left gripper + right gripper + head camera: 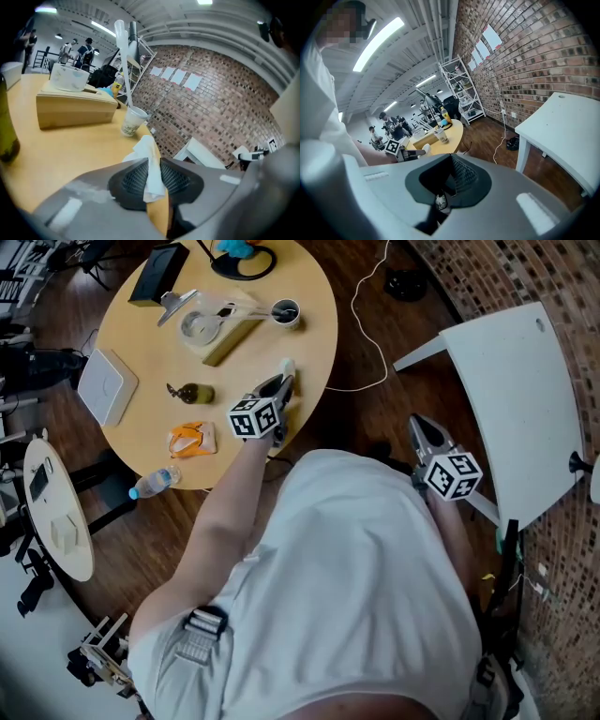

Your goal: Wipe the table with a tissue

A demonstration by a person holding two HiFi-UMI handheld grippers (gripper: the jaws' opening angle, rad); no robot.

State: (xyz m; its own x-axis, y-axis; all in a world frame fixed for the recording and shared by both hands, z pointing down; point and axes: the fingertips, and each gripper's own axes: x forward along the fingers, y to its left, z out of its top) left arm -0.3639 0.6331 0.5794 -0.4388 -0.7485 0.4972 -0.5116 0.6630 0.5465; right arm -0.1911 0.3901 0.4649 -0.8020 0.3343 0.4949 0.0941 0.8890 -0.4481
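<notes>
Left gripper view: tissue [151, 165] pinched fast in left gripper [281, 382].
Loose end juts over table's [150, 338] 4 o'clock edge, apparently for wiping; right gripper [415, 424] closed, empty, held clear.

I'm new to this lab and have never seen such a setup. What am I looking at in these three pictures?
A person holds a two-jaw gripper in each hand; the marker cubes belong to them. The head view looks down from the person's head; the other two look along each gripper's jaws. On the round table lie a tissue box, a paper cup, a dark bottle, an orange packet and a flat white box. The left gripper is shut on a white tissue at the table edge. The right gripper is off beside a white table, jaws together, apparently empty.
</notes>
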